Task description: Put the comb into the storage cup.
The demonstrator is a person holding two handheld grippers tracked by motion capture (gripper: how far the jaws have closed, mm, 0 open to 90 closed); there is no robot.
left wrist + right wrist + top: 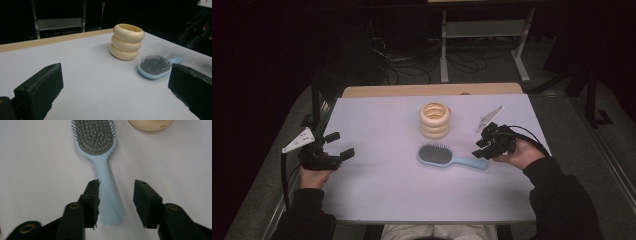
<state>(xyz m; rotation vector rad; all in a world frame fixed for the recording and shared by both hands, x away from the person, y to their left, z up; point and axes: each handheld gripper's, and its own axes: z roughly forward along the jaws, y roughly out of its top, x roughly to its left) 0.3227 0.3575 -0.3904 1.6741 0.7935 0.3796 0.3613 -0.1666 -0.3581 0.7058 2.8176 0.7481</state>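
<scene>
Our right tool (116, 203), jaws apart, straddles the hairbrush (100, 157) handle untouched. We judge it light, rigid, slick: grip mid-handle. Left tool (336, 146) open.

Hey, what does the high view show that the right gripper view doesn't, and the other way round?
High view alone: the person's hands and sleeves, the left gripper open over bare table, the whole table, the shelf frame behind it, and the full three-ring stack.
Right gripper view alone: the handle end lying between the right gripper's open jaws, pads off it, plus small lettering on the stack's base.
Shared: the blue hairbrush, bristles up, lying beside the cream stack.
</scene>
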